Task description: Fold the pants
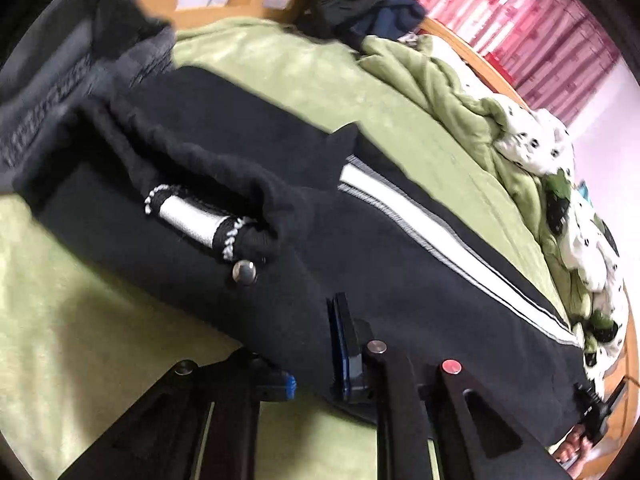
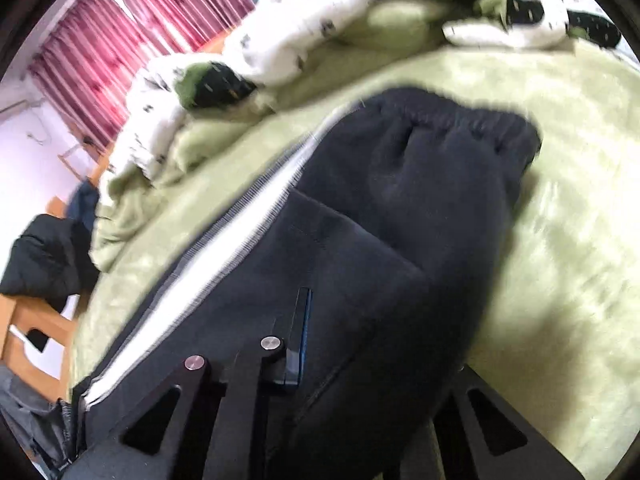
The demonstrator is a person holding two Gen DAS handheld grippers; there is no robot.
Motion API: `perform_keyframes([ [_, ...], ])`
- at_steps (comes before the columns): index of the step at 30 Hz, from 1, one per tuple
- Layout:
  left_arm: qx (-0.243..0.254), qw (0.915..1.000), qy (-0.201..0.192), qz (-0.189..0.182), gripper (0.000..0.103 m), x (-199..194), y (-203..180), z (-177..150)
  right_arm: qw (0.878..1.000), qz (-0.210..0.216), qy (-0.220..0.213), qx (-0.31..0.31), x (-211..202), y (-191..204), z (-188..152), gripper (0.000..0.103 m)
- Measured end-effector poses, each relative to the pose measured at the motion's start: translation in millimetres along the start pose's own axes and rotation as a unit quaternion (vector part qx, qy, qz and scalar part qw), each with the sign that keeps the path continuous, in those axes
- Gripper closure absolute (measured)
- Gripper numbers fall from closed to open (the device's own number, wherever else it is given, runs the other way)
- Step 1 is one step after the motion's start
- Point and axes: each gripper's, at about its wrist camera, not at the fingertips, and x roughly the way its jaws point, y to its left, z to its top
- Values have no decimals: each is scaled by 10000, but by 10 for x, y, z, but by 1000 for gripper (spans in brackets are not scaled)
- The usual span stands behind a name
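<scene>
Black pants (image 1: pixel 360 264) with a white side stripe (image 1: pixel 440 248) lie on a green bed cover. In the left wrist view my left gripper (image 1: pixel 316 364) straddles the near edge of the pants by the leg end; one finger (image 1: pixel 344 344) lies on top, the other (image 1: pixel 276 384) sits below the cloth edge. A cuff with white stitching (image 1: pixel 192 220) and a metal snap (image 1: pixel 244 273) lies just ahead. In the right wrist view the pants (image 2: pixel 400 220) run to the gathered waistband (image 2: pixel 472 124). My right gripper (image 2: pixel 372 364) has one finger (image 2: pixel 300 336) on top; the other is hidden under the cloth.
A green blanket (image 1: pixel 280 68) covers the bed. A crumpled white, green and black duvet (image 2: pixel 304 28) lies along the far side. A wooden chair with dark clothes (image 2: pixel 48 264) stands beside the bed, before red curtains (image 2: pixel 132 36). A grey garment (image 1: pixel 52 92) hangs at the left.
</scene>
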Motion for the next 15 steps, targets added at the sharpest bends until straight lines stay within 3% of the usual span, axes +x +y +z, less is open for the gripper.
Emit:
perform_keyframes([
  [5, 582, 9981, 108, -163, 90, -243, -365, -177, 9999, 6, -81, -68, -390, -40, 168, 92],
  [12, 1395, 9881, 522, -386, 89, -421, -669, -764, 9995, -269, -42, 171, -1109, -833, 190, 92],
  [15, 1358, 9871, 702, -484, 89, -486, -670, -964, 9990, -370, 70, 224, -1378, -1165, 94, 92],
])
